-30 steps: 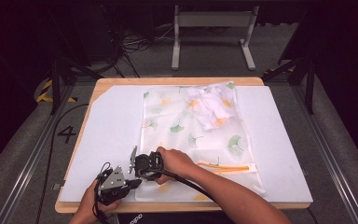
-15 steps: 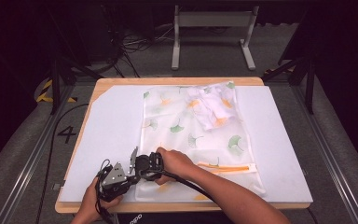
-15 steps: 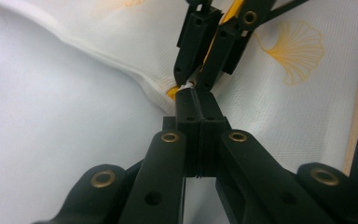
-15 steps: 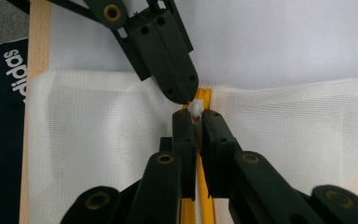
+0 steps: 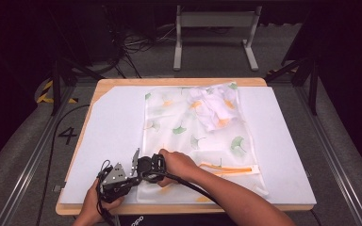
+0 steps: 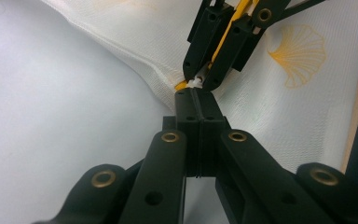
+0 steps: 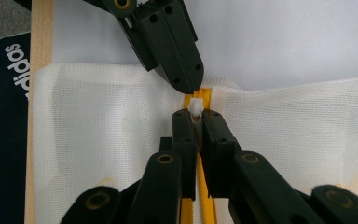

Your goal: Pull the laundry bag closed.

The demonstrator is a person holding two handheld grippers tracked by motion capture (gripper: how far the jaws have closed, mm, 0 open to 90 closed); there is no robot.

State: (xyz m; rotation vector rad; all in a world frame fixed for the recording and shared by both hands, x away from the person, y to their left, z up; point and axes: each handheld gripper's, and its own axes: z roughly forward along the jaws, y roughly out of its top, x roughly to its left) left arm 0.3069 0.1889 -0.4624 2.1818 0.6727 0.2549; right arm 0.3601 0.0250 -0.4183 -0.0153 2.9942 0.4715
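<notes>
A white mesh bag (image 5: 193, 136) printed with green and orange leaves lies flat on the table, its orange zipper (image 5: 226, 168) running along the near end. Crumpled white cloth (image 5: 212, 106) sits inside at the far right. My left gripper (image 6: 198, 95) is shut on the bag's edge at the zipper's end. My right gripper (image 7: 196, 114) meets it tip to tip and is shut on the white zipper pull (image 7: 195, 108) over the yellow zipper tape (image 7: 205, 200). In the high view both grippers (image 5: 143, 173) meet at the bag's near left corner.
A white sheet (image 5: 113, 127) covers the wooden table (image 5: 169, 81). The table's near edge (image 7: 39, 140) runs close beside the grippers. A dark garment with white lettering (image 7: 4, 116) lies just past that edge. A metal stand (image 5: 214, 33) stands on the floor beyond the table.
The left hand and its gripper have crept slightly up toward the bag's corner. The right hand and the bag have stayed put.
</notes>
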